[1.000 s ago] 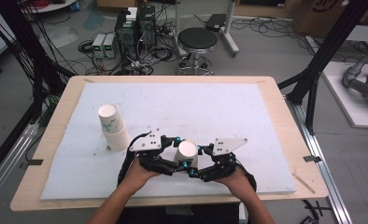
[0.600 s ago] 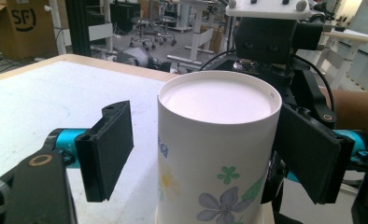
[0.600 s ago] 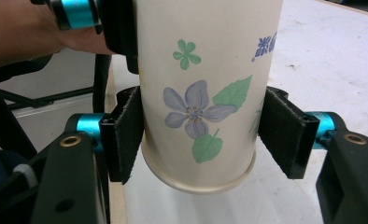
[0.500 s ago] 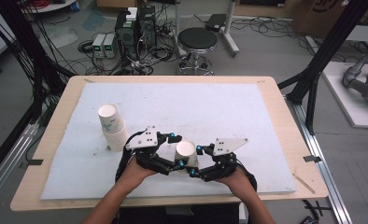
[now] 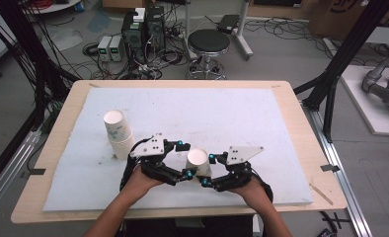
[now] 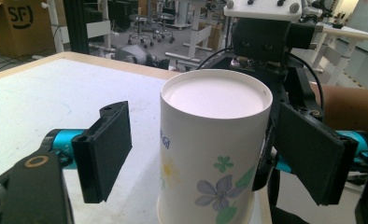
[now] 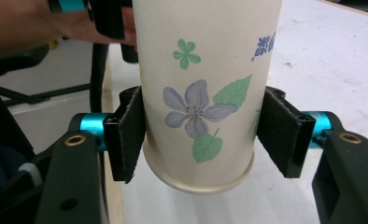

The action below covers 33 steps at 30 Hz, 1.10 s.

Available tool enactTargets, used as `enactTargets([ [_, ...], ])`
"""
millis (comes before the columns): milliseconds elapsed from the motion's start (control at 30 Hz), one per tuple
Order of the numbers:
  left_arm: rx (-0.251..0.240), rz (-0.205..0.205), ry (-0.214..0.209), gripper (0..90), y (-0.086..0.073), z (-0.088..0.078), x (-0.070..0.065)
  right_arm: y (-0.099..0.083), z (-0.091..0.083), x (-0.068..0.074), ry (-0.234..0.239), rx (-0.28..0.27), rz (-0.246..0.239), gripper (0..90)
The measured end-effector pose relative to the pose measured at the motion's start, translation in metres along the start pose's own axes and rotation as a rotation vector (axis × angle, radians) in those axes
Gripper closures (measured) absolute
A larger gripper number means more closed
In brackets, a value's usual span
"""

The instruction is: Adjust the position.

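Paper cup (image 7: 196, 93) bears flower print, blue writing unreadable.

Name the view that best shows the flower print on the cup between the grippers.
Right gripper view: the cup is close, its purple flower and green leaves sharp. Left gripper view shows the print low and partly cut off. The high view shows the cup small, its print unreadable.

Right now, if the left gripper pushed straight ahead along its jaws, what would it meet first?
The upside-down paper cup standing between the open jaws of the left gripper; just behind it is the right gripper, clamped on that cup.
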<state>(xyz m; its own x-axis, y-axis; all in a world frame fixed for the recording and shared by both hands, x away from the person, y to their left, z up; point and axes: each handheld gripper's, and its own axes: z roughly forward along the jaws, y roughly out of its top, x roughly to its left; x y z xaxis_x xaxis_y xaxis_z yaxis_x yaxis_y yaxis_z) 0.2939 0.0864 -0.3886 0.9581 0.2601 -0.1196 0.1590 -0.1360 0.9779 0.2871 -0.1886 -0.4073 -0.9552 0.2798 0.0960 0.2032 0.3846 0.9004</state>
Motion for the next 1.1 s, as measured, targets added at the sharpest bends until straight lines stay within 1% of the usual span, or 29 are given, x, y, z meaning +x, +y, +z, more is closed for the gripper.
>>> enactTargets([
  [133,0.019,-0.002,-0.001,18.3,0.002,-0.003,0.001,0.002,-0.003,-0.001,-0.011,0.021,-0.015,37.1],
  [200,0.049,-0.003,-0.011,17.9,0.004,-0.005,0.002,0.003,-0.004,-0.002,-0.016,0.037,-0.025,37.1],
  [300,0.087,-0.004,-0.018,17.8,0.007,-0.005,0.002,0.006,-0.005,-0.003,-0.022,0.078,-0.048,37.1],
  [367,0.113,0.003,-0.019,17.6,0.009,-0.005,0.003,0.009,-0.004,-0.002,-0.025,0.107,-0.064,37.1],
  [467,0.141,0.012,-0.019,17.6,0.013,-0.005,0.004,0.013,-0.004,-0.002,-0.026,0.141,-0.087,37.1],
  [533,0.151,0.010,-0.020,17.6,0.015,-0.006,0.004,0.016,-0.004,-0.003,-0.023,0.163,-0.104,37.1],
  [633,0.183,0.018,-0.032,17.6,0.018,-0.006,0.006,0.021,-0.004,-0.003,-0.034,0.201,-0.126,37.1],
  [733,0.218,0.024,-0.042,17.7,0.019,-0.005,0.007,0.025,-0.003,-0.002,-0.037,0.237,-0.152,37.1],
  [800,0.229,0.025,-0.051,17.8,0.019,-0.004,0.007,0.028,-0.001,-0.002,-0.037,0.261,-0.171,37.1],
  [967,0.269,0.041,-0.063,17.8,0.023,-0.001,0.007,0.032,0.003,-0.002,-0.033,0.303,-0.195,37.1],
  [1067,0.294,0.051,-0.064,18.0,0.024,0.000,0.008,0.032,0.007,-0.001,-0.032,0.319,-0.208,37.0],
  [1100,0.297,0.047,-0.063,18.0,0.025,0.000,0.008,0.033,0.008,-0.001,-0.029,0.324,-0.212,37.1],
])
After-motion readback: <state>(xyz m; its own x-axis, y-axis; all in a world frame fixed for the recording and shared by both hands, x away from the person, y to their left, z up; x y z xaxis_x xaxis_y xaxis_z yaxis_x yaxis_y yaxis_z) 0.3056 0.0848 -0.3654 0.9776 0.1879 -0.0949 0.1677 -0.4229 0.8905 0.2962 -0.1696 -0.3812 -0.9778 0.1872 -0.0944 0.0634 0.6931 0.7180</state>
